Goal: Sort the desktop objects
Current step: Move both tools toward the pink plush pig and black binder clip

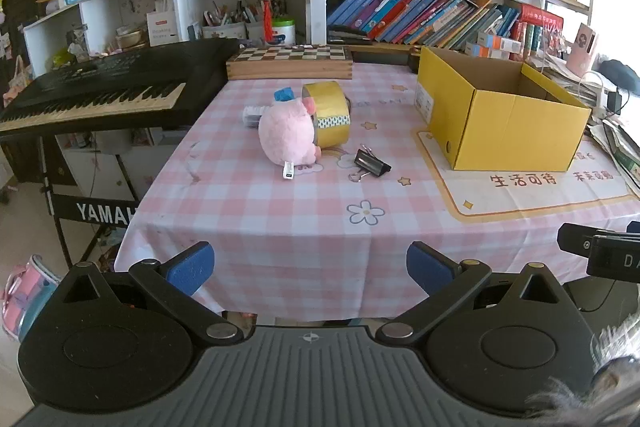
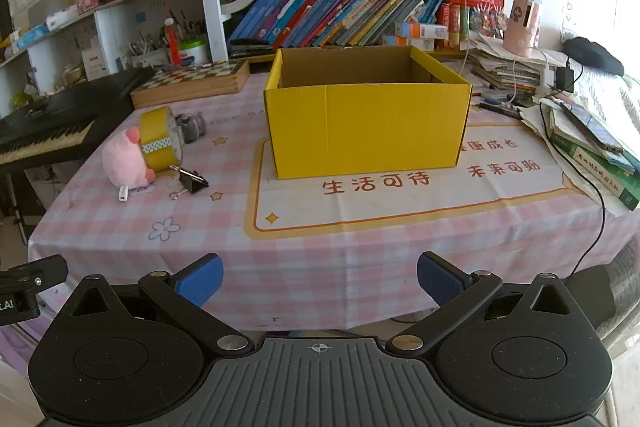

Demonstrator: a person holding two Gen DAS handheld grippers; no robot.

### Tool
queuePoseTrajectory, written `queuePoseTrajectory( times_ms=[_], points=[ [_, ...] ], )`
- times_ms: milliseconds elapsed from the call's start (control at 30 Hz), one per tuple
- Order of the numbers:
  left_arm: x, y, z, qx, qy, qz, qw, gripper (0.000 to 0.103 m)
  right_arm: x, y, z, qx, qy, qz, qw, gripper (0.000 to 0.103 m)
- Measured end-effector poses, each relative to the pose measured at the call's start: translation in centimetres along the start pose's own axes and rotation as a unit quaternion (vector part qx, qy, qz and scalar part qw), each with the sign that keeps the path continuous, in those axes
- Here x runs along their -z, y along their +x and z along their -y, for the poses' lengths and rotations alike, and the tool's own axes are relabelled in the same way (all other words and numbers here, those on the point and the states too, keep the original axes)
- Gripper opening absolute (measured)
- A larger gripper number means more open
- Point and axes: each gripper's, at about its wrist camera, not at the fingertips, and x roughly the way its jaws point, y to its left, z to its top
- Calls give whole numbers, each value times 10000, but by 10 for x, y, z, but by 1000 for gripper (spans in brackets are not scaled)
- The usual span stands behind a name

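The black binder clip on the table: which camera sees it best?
The left wrist view: the binder clip lies near the middle, body and wire handles clear. The right wrist view shows it smaller, off left, beside the pink plush.

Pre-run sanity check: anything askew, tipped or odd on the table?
Mostly fine. The pink plush pig lies tipped over, leaning against a gold tape roll that stands on its edge, with a black binder clip loose beside them. The yellow cardboard box sits upright and open. Nothing spilled or visibly damaged.
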Motion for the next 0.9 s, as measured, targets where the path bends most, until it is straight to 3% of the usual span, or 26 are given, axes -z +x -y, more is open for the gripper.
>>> queuePoseTrajectory(
  times_ms=[500,900],
  points=[
    [-1,-1,-3,204,-16,16,9998,103,-1,-1,-3,40,-11,0,10000,103],
    [1,-4,-2,103,-3,-9,9999,103,1,-3,-3,-28,-52,-40,10000,103]
  ],
)
